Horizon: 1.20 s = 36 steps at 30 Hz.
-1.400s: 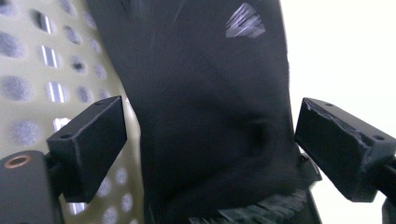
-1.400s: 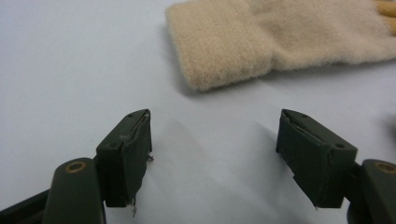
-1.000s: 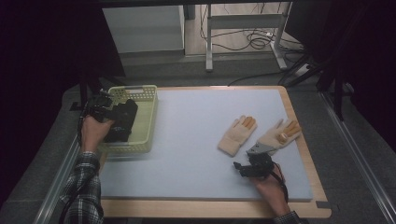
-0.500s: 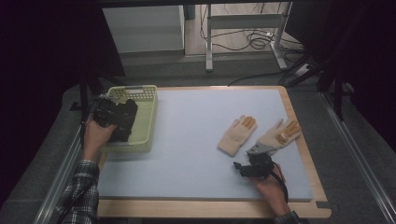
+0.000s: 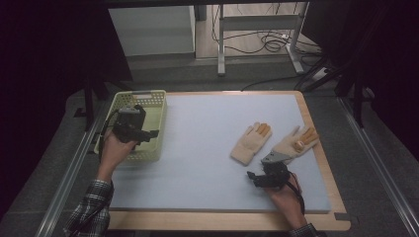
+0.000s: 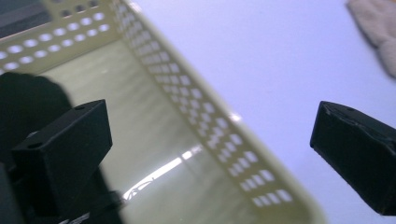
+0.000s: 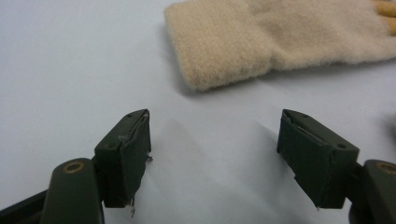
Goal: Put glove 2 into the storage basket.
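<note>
A pale yellow perforated basket (image 5: 153, 106) stands at the table's left edge. My left gripper (image 5: 143, 133) hovers over it, open; in the left gripper view its jaws straddle the basket's long wall (image 6: 210, 126), one inside and one over the mat. Two beige knit gloves with orange fingertips lie flat at the right: the left glove (image 5: 251, 140) and the right glove (image 5: 294, 144). My right gripper (image 5: 259, 173) sits low on the mat just short of them, open, with the left glove's cuff (image 7: 224, 46) a little ahead of its empty jaws.
A pale blue mat (image 5: 207, 148) covers the wooden table (image 5: 222, 220). Metal rails run along both sides. Beyond the far edge stand a white cabinet (image 5: 150, 29) and a metal frame with cables (image 5: 267, 42) on the floor.
My left gripper has shifted right and nearer, from the basket's far left corner to over its near right side. The right gripper and both gloves have stayed still.
</note>
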Each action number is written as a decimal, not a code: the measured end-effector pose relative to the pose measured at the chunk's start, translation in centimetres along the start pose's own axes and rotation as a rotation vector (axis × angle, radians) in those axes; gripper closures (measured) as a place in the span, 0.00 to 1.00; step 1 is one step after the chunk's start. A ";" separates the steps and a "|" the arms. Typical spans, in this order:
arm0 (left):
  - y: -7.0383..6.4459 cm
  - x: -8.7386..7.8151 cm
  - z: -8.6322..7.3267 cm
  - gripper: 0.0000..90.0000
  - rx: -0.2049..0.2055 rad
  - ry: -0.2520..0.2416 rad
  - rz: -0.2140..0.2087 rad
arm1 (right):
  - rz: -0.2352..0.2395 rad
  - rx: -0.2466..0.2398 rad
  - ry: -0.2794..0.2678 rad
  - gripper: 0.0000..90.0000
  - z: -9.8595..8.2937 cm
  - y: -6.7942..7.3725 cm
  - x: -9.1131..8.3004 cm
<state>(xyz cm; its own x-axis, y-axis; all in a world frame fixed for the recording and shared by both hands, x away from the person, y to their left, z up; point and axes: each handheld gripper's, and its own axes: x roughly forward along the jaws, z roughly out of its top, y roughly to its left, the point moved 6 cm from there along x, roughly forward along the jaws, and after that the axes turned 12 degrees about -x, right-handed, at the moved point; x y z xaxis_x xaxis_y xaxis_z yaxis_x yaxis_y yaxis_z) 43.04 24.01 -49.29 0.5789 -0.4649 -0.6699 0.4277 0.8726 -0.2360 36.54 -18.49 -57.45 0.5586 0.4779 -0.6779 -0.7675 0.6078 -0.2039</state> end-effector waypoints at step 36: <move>-13.2 5.1 -6.8 0.00 0.209 0.042 -0.174 | 0.004 0.010 0.029 0.12 -0.1 0.0 0.2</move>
<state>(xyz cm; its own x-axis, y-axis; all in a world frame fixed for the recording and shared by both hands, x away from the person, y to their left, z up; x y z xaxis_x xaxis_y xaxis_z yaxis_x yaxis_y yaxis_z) 35.65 11.09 -54.36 0.4567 -0.5952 -0.6612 0.6550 0.7279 -0.2027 36.65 -18.43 -57.67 0.5460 0.4618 -0.6990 -0.7664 0.6124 -0.1940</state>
